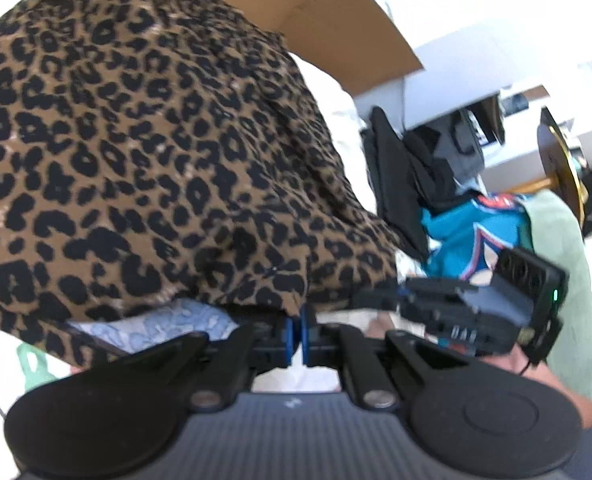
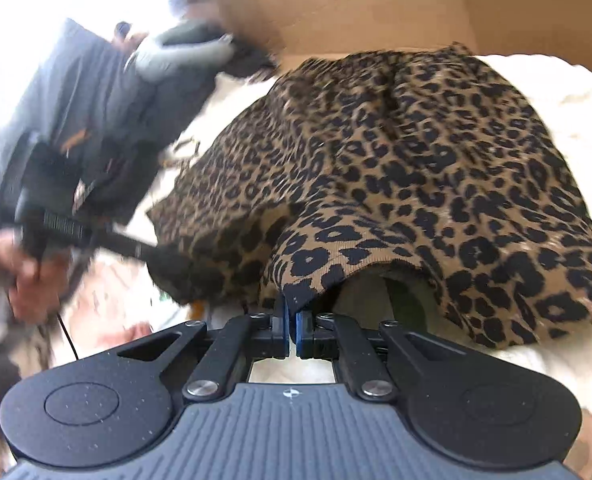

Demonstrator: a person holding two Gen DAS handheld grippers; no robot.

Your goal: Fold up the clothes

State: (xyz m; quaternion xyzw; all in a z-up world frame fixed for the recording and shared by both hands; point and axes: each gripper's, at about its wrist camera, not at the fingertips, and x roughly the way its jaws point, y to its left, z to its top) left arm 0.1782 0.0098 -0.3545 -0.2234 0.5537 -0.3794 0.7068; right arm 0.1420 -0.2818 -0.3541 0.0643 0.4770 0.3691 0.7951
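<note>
Leopard-print garment [image 1: 144, 152]: brown cloth with black spots, lifted and draped between both grippers, spread over a white surface [image 2: 567, 92]; its near hem is bunched at the fingertips in each view

Left gripper [image 1: 299, 322]: blue pads drawn close together, pinching the near hem of the leopard-print garment; seen from the right wrist view [image 2: 96, 236] it reaches in from the left, held by a bare hand [image 2: 24, 280], fingers level and pointing right into the cloth edge

Right gripper [image 2: 292, 312]: blue pads nearly touching, clamped on a folded hem of the same garment; from the left wrist view [image 1: 455, 304] it sits just right of the left gripper, pointing left toward the hem

Cardboard box [image 2: 375, 4]: brown, at the far side, behind the garment

Pile of clothes [image 1: 475, 224]: teal, black and pale green pieces, right of the garment in the left wrist view

Motion blur throughout; finer detail cannot be told
</note>
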